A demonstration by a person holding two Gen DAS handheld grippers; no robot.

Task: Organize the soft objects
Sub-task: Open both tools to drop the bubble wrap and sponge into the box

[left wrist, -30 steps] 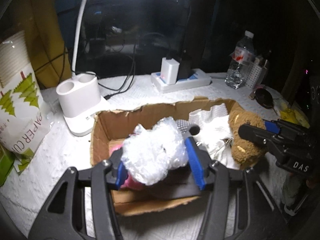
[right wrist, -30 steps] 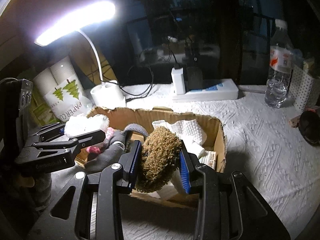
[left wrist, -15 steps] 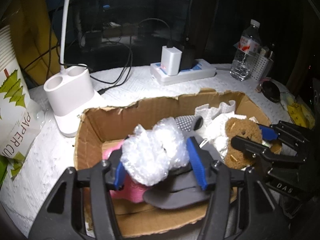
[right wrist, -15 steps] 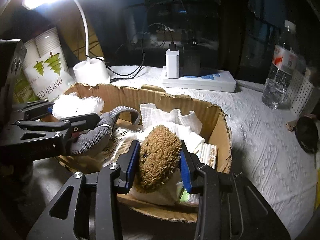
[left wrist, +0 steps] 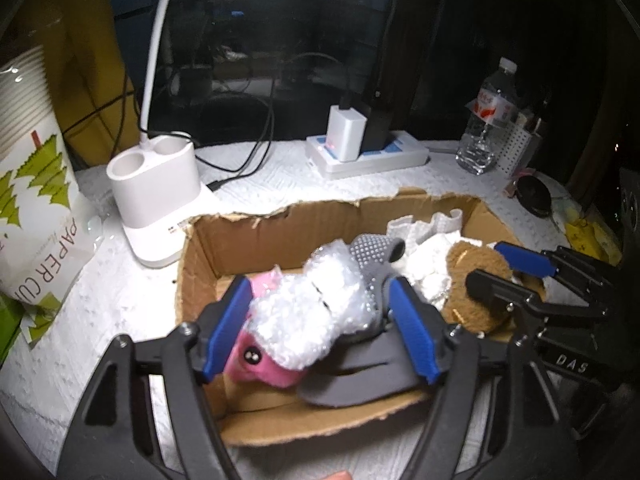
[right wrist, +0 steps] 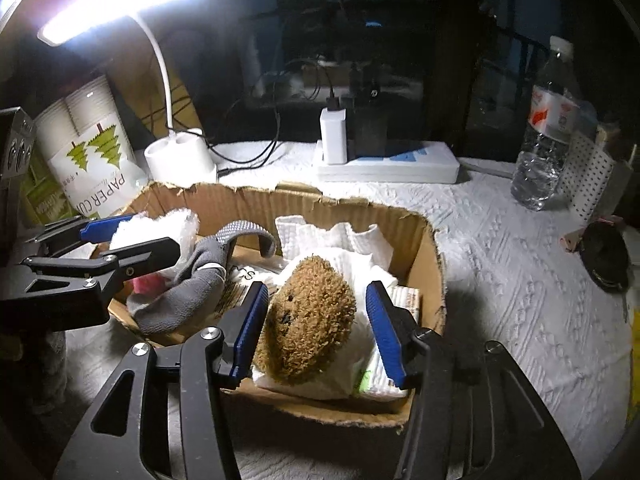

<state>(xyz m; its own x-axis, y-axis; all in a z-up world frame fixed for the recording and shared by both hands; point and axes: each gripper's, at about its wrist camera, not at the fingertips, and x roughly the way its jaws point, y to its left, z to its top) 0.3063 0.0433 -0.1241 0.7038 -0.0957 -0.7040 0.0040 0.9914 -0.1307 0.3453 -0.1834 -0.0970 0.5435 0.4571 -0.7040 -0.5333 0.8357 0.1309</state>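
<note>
Right wrist view: the right gripper (right wrist: pixel 318 330) has just been opening its jaws, and the fuzzy brown plush toy (right wrist: pixel 308 326) between them now sits free, with a clear gap at the right pad and the left pad just beside its fur. A second ago both pads squeezed it above the box front; now it rests on the white paper towels (right wrist: pixel 340 248) inside the torn brown cardboard box (right wrist: pixel 434 276).

In the left wrist view the left gripper (left wrist: pixel 320 330) has likewise been opening, and the crumpled clear bubble wrap wad (left wrist: pixel 310 312) between its blue pads looks released, lying on a pink plush toy (left wrist: pixel 256 358) and a grey dotted sock (left wrist: pixel 372 256); earlier it was pinched tight.

Both soft things appear delivered, so this pair of placements seems done.

The box holds the towels and brown toy ahead of the right gripper, sock, pink toy and wrap ahead of the left.
</note>
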